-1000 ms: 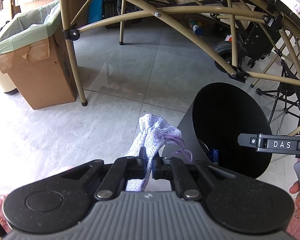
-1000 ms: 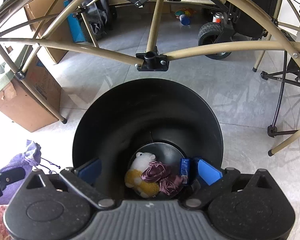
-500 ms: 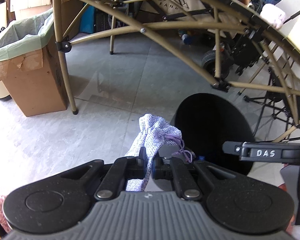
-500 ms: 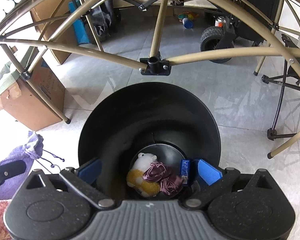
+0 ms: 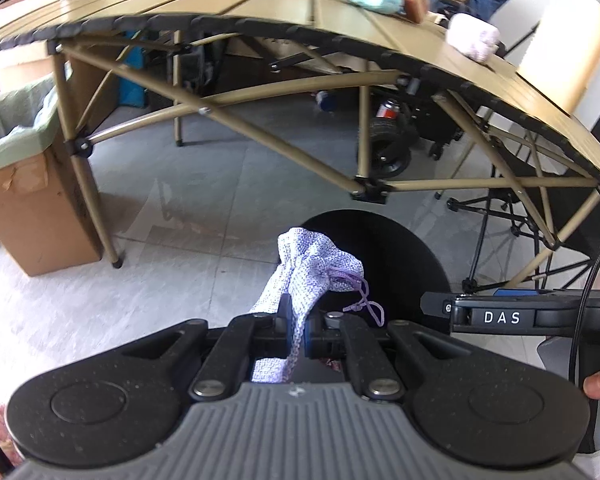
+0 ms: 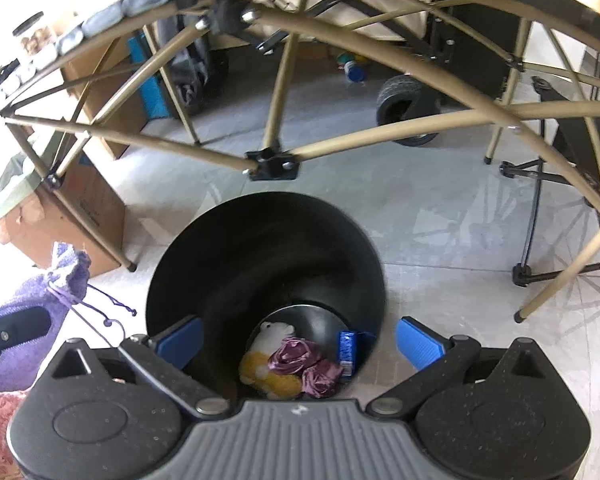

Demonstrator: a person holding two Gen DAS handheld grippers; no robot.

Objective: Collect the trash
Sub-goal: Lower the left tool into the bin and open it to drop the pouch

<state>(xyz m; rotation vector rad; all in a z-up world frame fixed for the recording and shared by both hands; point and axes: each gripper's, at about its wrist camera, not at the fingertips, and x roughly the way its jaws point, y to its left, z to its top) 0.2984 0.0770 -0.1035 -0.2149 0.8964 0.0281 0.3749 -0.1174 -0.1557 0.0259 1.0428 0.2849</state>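
Note:
My left gripper (image 5: 296, 332) is shut on a lilac knitted drawstring pouch (image 5: 314, 268), held in the air left of a black round bin (image 5: 400, 256). The pouch also shows at the left of the right wrist view (image 6: 24, 328). My right gripper (image 6: 300, 340) is open and empty above the bin (image 6: 260, 248), its blue pads (image 6: 418, 342) on either side of the opening. At the bin's bottom lie a white and yellow plush toy (image 6: 266, 354), a crumpled purple cloth (image 6: 304, 366) and a small blue packet (image 6: 346, 350).
A tan folding table (image 5: 340, 36) with crossed legs stands just behind the bin, with soft items on top. A cardboard box with a green liner (image 5: 20, 184) stands at the left. A black wheel (image 6: 406, 110) and folding chair legs (image 6: 540, 264) are at the right.
Both grippers have risen and tilted up, so the tabletop has come into the left view. The bin looks smaller and lower. The right gripper's fingers have opened wider. The pouch stays gripped.

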